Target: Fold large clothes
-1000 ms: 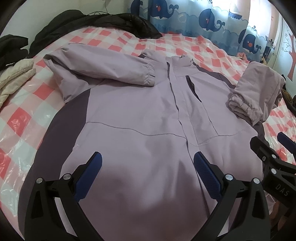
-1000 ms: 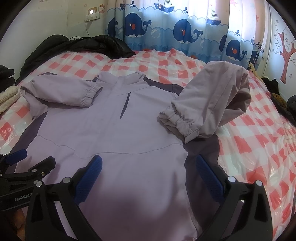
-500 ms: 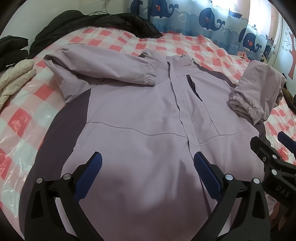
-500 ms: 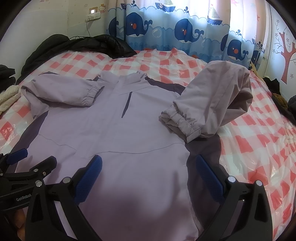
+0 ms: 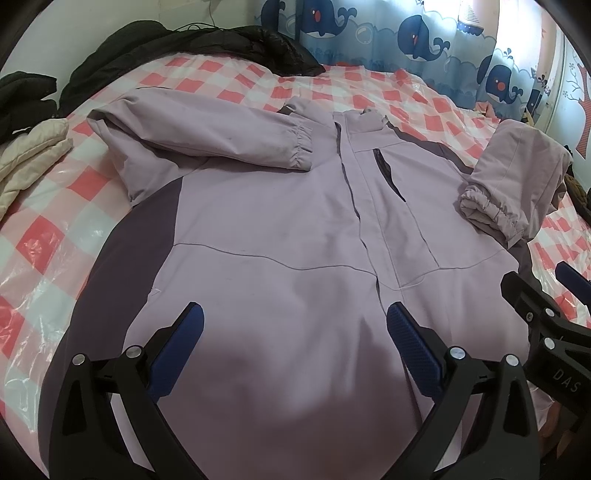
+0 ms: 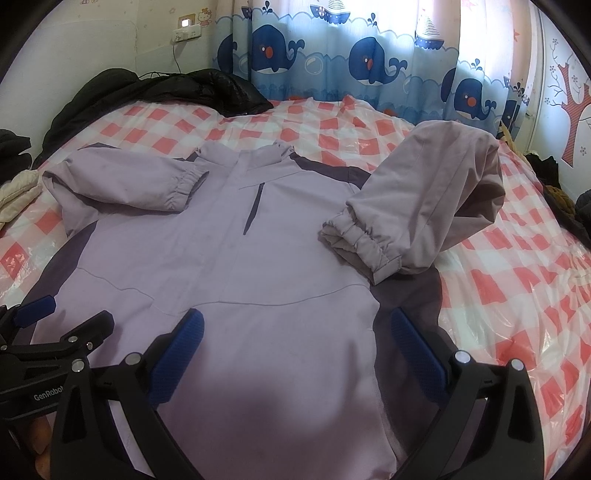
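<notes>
- Lay flat, front up, on the red-and-white checked bed (image 5: pixel 236 79): lilac jacket (image 5: pixel 280 229), smooth matte cloth with darker purple side panels.
- Folded across the jacket's chest: one sleeve (image 5: pixel 207 136), elastic cuff gathered.
- Stood puffed up beside the jacket's other shoulder: second sleeve (image 6: pixel 424 195).
- Hovered over the jacket's hem, jaws spread wide, gripping nothing: left gripper (image 5: pixel 295 334) and right gripper (image 6: pixel 295 336), blue ribbed pads.
- Seen only from the right wrist: wall socket (image 6: pixel 186 27) beyond the jacket's collar.
</notes>
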Available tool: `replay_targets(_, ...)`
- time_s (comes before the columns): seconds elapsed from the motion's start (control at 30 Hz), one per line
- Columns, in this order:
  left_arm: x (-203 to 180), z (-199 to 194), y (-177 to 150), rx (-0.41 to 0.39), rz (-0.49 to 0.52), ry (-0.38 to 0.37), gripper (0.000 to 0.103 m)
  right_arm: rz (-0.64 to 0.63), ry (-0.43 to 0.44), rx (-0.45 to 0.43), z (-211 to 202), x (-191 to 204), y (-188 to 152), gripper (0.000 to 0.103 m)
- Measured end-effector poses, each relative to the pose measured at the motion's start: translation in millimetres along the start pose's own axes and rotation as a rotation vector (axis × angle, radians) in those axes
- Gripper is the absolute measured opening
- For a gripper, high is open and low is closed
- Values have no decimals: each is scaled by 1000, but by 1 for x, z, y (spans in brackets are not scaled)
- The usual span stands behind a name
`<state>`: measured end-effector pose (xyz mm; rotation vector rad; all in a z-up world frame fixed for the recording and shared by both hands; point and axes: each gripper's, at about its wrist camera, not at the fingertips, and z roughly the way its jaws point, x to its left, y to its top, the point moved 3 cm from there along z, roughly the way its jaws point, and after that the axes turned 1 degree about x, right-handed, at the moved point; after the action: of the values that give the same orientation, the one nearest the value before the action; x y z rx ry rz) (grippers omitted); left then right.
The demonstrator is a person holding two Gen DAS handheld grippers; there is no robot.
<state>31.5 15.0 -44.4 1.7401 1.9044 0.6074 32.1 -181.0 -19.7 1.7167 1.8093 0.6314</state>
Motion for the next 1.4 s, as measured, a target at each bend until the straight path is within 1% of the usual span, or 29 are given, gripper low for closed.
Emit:
replay_targets(0.27, 2, 0, 0, -2, -2, 3, 95, 1, -3, 2, 1, 5, 3, 97)
replay_targets(0.3, 3, 0, 0, -3, -3, 6, 95, 10, 2, 19, 6, 3, 4, 97)
replay_targets(0.33, 6, 0, 1, -4, -7, 9, 95, 30, 27, 59, 14, 0, 8, 97)
replay_targets(0.37, 10, 0, 2, -4, -16, 10, 95, 36, 38, 76, 22, -6, 12, 97)
replay_targets(0.4, 14, 0, 4, -2, -26, 8, 95, 22, 32, 78, 26, -7, 18, 97)
replay_targets(0.43, 19, 0, 6, 1, -43, 1, 95, -12, 44, 82, 33, -6, 25, 97)
replay_targets(0.5, 22, -1, 7, 1, -64, -10, 95, -62, 110, 147, 55, -1, 38, 97)
replay_targets(0.53, 25, -2, 9, -2, -65, -10, 95, -91, 131, 170, 66, 4, 43, 97)
replay_targets(0.57, 23, -2, 10, -3, -62, -6, 95, -110, 173, 187, 73, 10, 46, 97)
replay_targets(0.6, 23, -1, 11, -5, -58, 0, 95, -117, 257, 223, 83, 18, 48, 97)
replay_targets(0.63, 24, 0, 11, -4, -56, 6, 95, -98, 313, 262, 94, 23, 50, 97)
replay_targets(0.73, 24, 3, 11, 5, -63, 12, 95, -44, 400, 311, 124, 27, 56, 97)
replay_targets(0.83, 23, 5, 11, 11, -60, 17, 95, -69, 311, 305, 149, 12, 68, 96)
replay_targets(0.87, 23, 5, 11, 10, -58, 18, 95, -87, 264, 298, 157, 1, 75, 96)
replay_targets(0.9, 22, 4, 11, 10, -56, 18, 95, -95, 219, 292, 164, -13, 84, 94)
replay_targets(0.93, 21, 4, 11, 10, -53, 18, 95, -76, 157, 266, 165, -36, 98, 92)
replay_targets(0.97, 21, 3, 11, 9, -52, 17, 95, -43, 116, 227, 160, -62, 110, 92)
replay_targets(1.03, 22, 3, 12, 7, -54, 14, 95, 87, 45, 111, 135, -124, 142, 92)
replay_targets(1.07, 22, 2, 12, 7, -55, 12, 95, 150, -35, 84, 124, -157, 153, 92)
replay_targets(1.1, 22, 2, 12, 7, -54, 10, 95, 224, -142, 69, 112, -190, 159, 92)
replay_targets(1.13, 22, 2, 12, 7, -55, 8, 95, 339, -249, 55, 94, -236, 163, 93)
replay_targets(1.17, 22, 1, 12, 6, -55, 6, 95, 416, -272, 48, 80, -263, 160, 93)
replay_targets(1.2, 22, 1, 12, 5, -55, 5, 95, 481, -282, 47, 66, -283, 155, 93)
replay_targets(1.23, 21, 0, 12, 3, -54, 4, 95, 522, -267, 40, 50, -293, 148, 93)
replay_targets(1.27, 21, 0, 12, 1, -51, 3, 95, 525, -214, 33, 28, -297, 134, 94)
replay_targets(1.3, 20, -1, 12, -2, -49, 3, 95, 478, -163, 50, 13, -284, 120, 96)
replay_targets(1.33, 19, -2, 13, -9, -47, 6, 95, 424, -114, 76, 3, -267, 105, 96)
replay_targets(1.37, 19, -3, 13, -13, -46, 6, 95, 371, -49, 109, -5, -246, 86, 96)
replay_targets(1.4, 18, -4, 12, -15, -46, 7, 95, 314, 32, 151, -13, -219, 61, 96)
